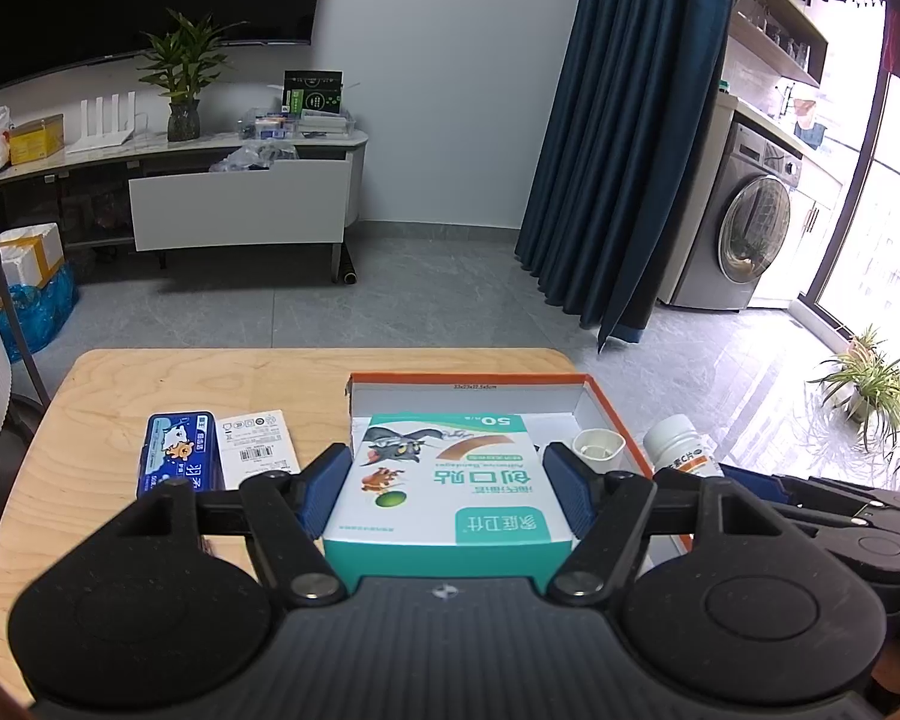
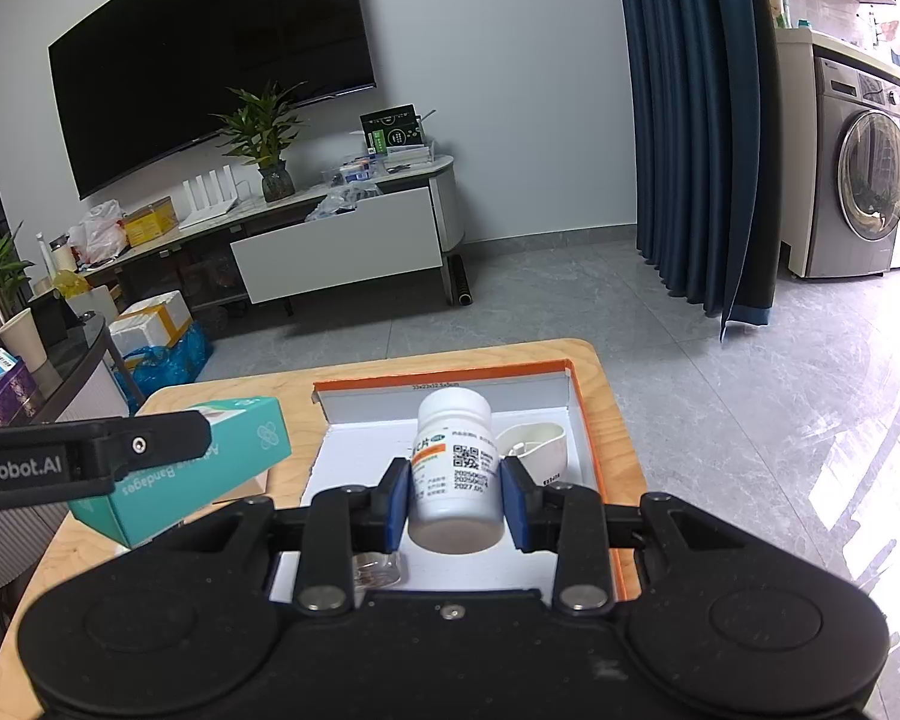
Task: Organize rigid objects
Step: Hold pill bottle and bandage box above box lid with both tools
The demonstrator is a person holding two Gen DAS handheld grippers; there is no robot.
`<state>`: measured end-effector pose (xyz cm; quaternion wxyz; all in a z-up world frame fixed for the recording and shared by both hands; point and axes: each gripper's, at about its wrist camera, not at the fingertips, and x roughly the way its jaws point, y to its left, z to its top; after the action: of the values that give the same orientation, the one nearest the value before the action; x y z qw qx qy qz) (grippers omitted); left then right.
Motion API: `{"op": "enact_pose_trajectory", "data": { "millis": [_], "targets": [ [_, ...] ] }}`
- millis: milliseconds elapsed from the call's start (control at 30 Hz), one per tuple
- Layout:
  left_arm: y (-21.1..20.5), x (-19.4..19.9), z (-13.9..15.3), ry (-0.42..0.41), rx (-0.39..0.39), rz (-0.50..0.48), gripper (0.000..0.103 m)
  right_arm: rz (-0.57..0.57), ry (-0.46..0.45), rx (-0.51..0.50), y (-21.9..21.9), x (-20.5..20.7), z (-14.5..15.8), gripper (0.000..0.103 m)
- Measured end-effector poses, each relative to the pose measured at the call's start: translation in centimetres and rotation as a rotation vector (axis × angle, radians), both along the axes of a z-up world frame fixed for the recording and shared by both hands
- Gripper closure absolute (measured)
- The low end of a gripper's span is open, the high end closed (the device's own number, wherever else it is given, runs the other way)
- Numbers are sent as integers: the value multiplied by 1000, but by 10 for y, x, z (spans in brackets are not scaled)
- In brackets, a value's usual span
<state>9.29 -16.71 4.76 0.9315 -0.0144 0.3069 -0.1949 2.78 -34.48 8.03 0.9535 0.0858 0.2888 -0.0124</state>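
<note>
My left gripper is shut on a teal and white bandage box and holds it above the table, at the near left edge of the orange-rimmed white tray. The box also shows in the right wrist view. My right gripper is shut on a white pill bottle with an orange label, held on its side over the tray. The bottle shows at the right in the left wrist view. A white measuring cup lies in the tray.
A blue case and a white card lie on the wooden table left of the tray. A small clear jar sits in the tray's near left corner. The table's right edge drops to a tiled floor.
</note>
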Motion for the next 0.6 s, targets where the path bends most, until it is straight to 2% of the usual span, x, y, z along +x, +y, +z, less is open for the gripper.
{"op": "enact_pose_trajectory", "data": {
  "millis": [600],
  "targets": [
    [-1,0,-2,3,1,-1,31,-1,1,1,0,1,0,63]
  ]
}}
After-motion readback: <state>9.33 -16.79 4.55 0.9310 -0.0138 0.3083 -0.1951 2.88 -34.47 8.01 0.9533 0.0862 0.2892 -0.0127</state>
